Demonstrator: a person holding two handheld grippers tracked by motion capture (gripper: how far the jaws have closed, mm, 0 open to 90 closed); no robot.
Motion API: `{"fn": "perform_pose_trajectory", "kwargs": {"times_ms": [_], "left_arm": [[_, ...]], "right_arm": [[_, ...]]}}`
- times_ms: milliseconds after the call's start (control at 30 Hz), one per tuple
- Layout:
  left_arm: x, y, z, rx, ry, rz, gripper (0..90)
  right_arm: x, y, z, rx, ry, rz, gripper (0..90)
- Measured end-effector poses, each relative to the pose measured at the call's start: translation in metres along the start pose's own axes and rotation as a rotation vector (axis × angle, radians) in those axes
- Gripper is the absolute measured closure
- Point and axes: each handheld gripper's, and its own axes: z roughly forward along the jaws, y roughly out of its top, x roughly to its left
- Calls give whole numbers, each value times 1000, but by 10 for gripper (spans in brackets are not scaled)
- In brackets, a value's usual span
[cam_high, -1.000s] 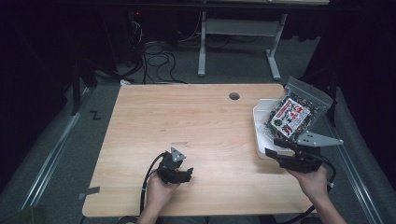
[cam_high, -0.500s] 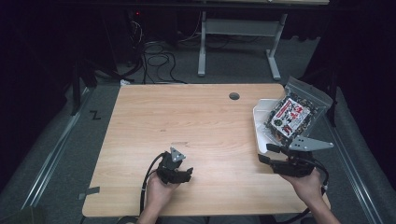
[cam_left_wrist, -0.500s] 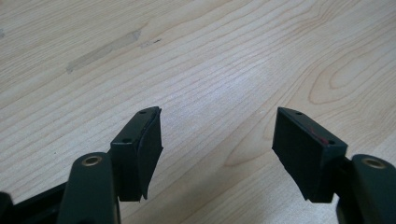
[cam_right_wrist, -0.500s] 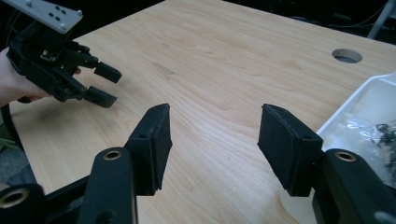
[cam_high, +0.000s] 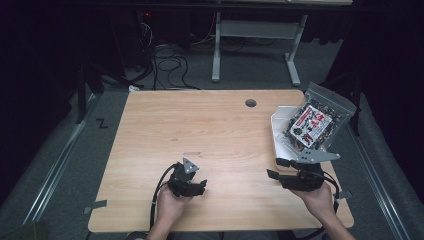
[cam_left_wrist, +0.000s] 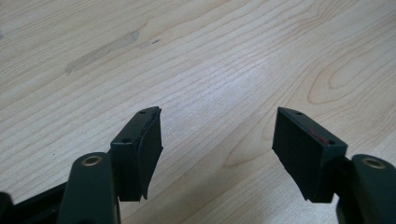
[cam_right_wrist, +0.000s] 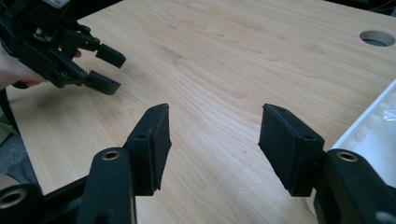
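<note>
Your right gripper (cam_high: 276, 168) has drawn back from the white plastic tray (cam_high: 278, 131) since a second ago and now hovers just in front of it, toward you, jaws spread wide with nothing between them. One glossy, crinkled clear snack pouch (cam_high: 314, 121) with a red-and-black label leans in that tray. Your left gripper (cam_high: 200, 185) has kept its place, well left of the tray, jaws apart and empty over the pale wood-grain table (cam_high: 210, 125).
</note>
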Motion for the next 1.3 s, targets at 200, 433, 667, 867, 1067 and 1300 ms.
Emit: {"fn": "perform_pose_trajectory", "kwargs": {"times_ms": [200,433,667,867,1067,1300], "left_arm": [[0,0,1,2,-1,0,333],[1,0,0,0,1,0,333],[0,0,0,-1,2,3,333],[0,0,0,1,0,4,333],[0,0,0,-5,1,1,333],[0,1,-1,-6,3,4,333]], "right_arm": [[2,-2,10,28,4,-10,438],[4,-1,20,56,11,-17,436],[6,1,32,90,5,-29,430],[6,2,42,116,-1,-39,431],[0,-4,52,124,-8,-23,431],[-3,-8,64,147,-32,-24,431]]}}
